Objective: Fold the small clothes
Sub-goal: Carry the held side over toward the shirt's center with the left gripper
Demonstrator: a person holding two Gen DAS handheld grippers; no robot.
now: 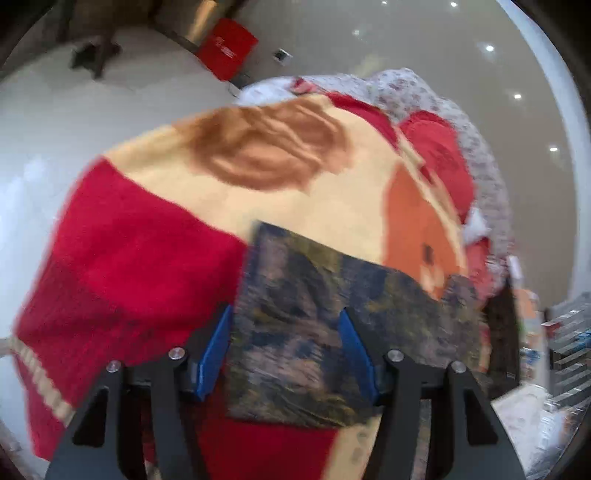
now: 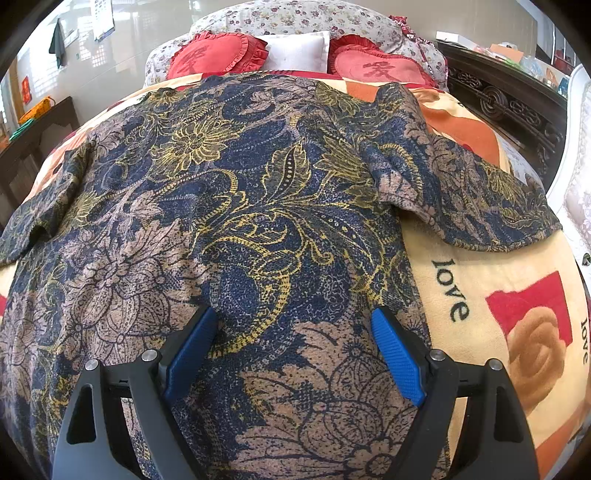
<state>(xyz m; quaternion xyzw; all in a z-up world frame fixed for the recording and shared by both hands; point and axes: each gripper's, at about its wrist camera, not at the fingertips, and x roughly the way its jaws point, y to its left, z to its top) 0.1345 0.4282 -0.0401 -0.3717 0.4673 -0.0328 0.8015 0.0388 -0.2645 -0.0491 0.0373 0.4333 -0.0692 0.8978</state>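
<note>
A navy, tan and yellow floral garment [image 2: 236, 192] lies spread flat on the bed blanket [image 2: 517, 280], one sleeve [image 2: 476, 199] out to the right. My right gripper [image 2: 293, 325] is open, its blue fingers [image 2: 397, 354] low over the garment's near hem. In the blurred left wrist view, a corner of the same garment [image 1: 306, 332] lies between my left gripper's [image 1: 286, 325] blue fingers [image 1: 216, 350], which are spread open. I cannot tell whether either gripper touches the cloth.
Two red heart cushions [image 2: 218, 51] and a white pillow [image 2: 299, 50] lie against the flowered headboard [image 2: 288, 14]. Dark carved furniture [image 2: 506, 99] runs along the right. A low dark table [image 2: 29, 136] stands at the left. A red box [image 1: 227, 48] sits on the floor.
</note>
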